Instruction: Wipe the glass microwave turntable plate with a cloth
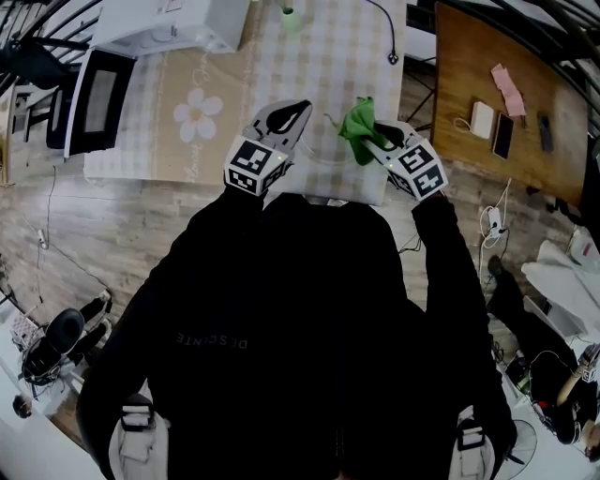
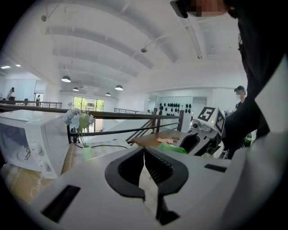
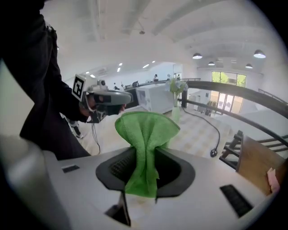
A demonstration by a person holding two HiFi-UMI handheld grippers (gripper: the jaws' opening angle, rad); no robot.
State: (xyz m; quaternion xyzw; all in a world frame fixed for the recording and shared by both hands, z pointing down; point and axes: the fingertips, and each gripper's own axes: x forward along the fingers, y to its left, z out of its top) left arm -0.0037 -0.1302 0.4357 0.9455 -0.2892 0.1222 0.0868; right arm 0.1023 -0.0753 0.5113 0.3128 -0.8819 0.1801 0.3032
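A green cloth (image 1: 356,127) (image 3: 146,130) is pinched in my right gripper (image 1: 373,142) (image 3: 145,158), bunched and sticking up out of the jaws. Beside it, my left gripper (image 1: 298,111) (image 2: 145,153) is held up with its jaws closed together and nothing visible between them. Both grippers hover over the near edge of the checked table (image 1: 309,56), close to each other. From the left gripper view the right gripper (image 2: 198,139) and the cloth (image 2: 173,148) show just to the right. I cannot make out the glass turntable plate in any view.
A white microwave (image 1: 164,23) (image 2: 27,139) stands at the table's far left with its door (image 1: 98,98) swung open. A small vase of flowers (image 2: 83,134) and a black cable (image 1: 392,47) are on the table. A wooden table (image 1: 497,84) with phones stands to the right.
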